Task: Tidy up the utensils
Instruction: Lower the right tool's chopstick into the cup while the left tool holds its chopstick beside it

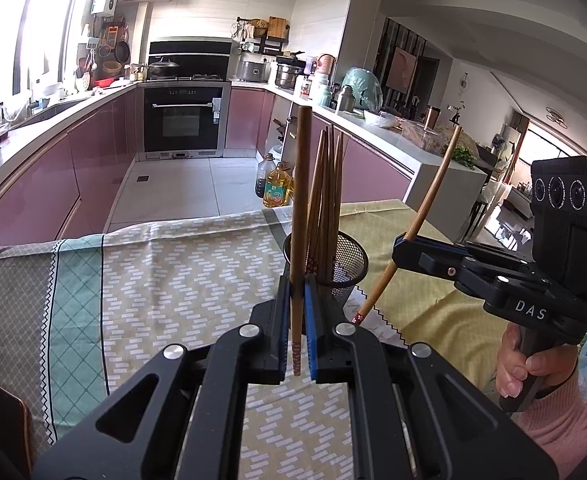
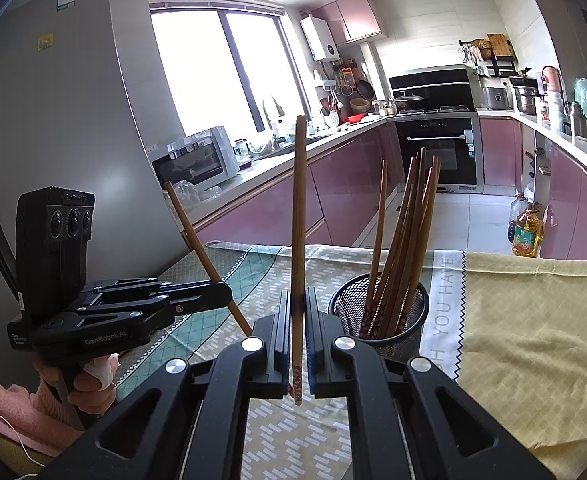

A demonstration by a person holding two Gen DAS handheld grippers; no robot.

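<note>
A black mesh holder (image 1: pixel 347 264) stands on the cloth-covered table and holds several brown chopsticks (image 1: pixel 327 184). It also shows in the right wrist view (image 2: pixel 381 312) with its chopsticks (image 2: pixel 405 232). My left gripper (image 1: pixel 298 280) is shut on one upright chopstick (image 1: pixel 301 200), just in front of the holder. My right gripper (image 2: pixel 298 294) is shut on another upright chopstick (image 2: pixel 298 220), left of the holder. The right gripper (image 1: pixel 403 246) with its slanted chopstick (image 1: pixel 433 196) shows in the left view. The left gripper (image 2: pixel 223 290) with its chopstick (image 2: pixel 197 240) shows in the right view.
The table carries a patterned cloth (image 1: pixel 173 280) and a yellow cloth (image 2: pixel 533 340). A phone (image 1: pixel 11 420) lies at the table's left edge. Oil bottles (image 1: pixel 277 188) stand on the floor beyond. Kitchen counters and an oven (image 1: pixel 181 120) line the back.
</note>
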